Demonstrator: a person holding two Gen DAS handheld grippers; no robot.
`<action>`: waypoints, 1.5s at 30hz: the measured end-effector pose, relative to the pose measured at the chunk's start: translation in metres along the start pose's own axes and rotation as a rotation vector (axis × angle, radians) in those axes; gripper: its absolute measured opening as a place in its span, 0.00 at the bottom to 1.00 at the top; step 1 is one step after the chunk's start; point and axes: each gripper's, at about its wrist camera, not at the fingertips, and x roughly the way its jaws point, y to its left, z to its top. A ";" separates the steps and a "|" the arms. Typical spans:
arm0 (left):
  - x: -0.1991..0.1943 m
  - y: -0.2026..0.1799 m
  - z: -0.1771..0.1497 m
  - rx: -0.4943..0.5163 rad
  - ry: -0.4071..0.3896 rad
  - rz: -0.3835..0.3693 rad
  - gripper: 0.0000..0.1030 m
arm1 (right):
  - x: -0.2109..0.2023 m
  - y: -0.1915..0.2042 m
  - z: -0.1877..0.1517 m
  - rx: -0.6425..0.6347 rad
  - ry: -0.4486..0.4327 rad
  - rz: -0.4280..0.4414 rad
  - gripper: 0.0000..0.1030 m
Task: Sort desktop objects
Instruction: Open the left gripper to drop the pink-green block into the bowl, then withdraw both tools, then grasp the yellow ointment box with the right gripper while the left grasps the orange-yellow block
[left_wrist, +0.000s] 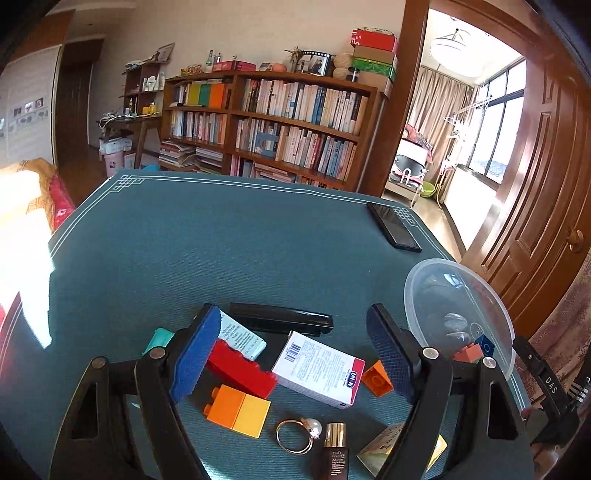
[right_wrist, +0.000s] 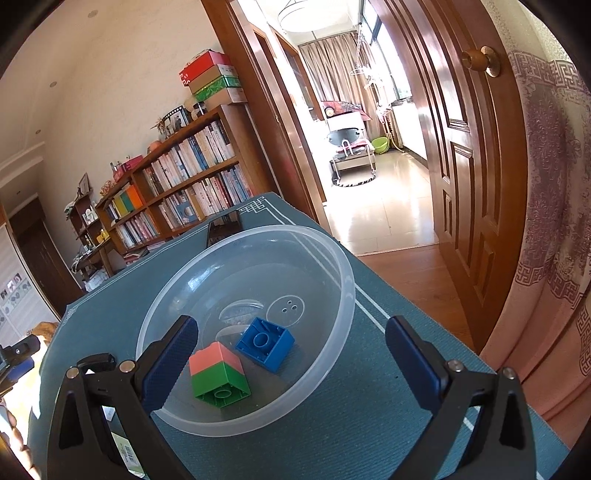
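Note:
My left gripper (left_wrist: 293, 354) is open and empty above a clutter on the teal mat: a red brick (left_wrist: 240, 369), an orange-and-yellow brick (left_wrist: 238, 410), a small orange brick (left_wrist: 377, 378), a white medicine box (left_wrist: 317, 369), a black stapler (left_wrist: 280, 319), a pearl ring (left_wrist: 299, 435) and a brown serum bottle (left_wrist: 334, 454). My right gripper (right_wrist: 291, 363) is open and empty over the clear plastic bowl (right_wrist: 332, 258), which holds a blue brick (right_wrist: 266, 343) and a pink-and-green brick (right_wrist: 219, 374). The bowl (left_wrist: 421, 280) also shows in the left wrist view.
A black phone (left_wrist: 393, 226) lies at the mat's far right corner. A pale teal tube box (left_wrist: 240, 338) and a gold packet (left_wrist: 384, 448) lie among the clutter. The table edge drops to the wood floor (right_wrist: 417, 266) on the right, beside a wooden door (right_wrist: 469, 184).

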 end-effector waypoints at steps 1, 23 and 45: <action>0.000 0.005 -0.002 -0.004 0.002 0.014 0.81 | 0.000 0.001 -0.001 -0.002 0.000 -0.001 0.99; 0.005 0.038 -0.051 0.025 0.112 0.089 0.81 | -0.002 0.017 -0.008 -0.067 0.006 0.010 0.99; 0.032 0.035 -0.066 0.097 0.214 0.115 0.81 | -0.009 0.035 -0.017 -0.129 0.019 0.068 0.99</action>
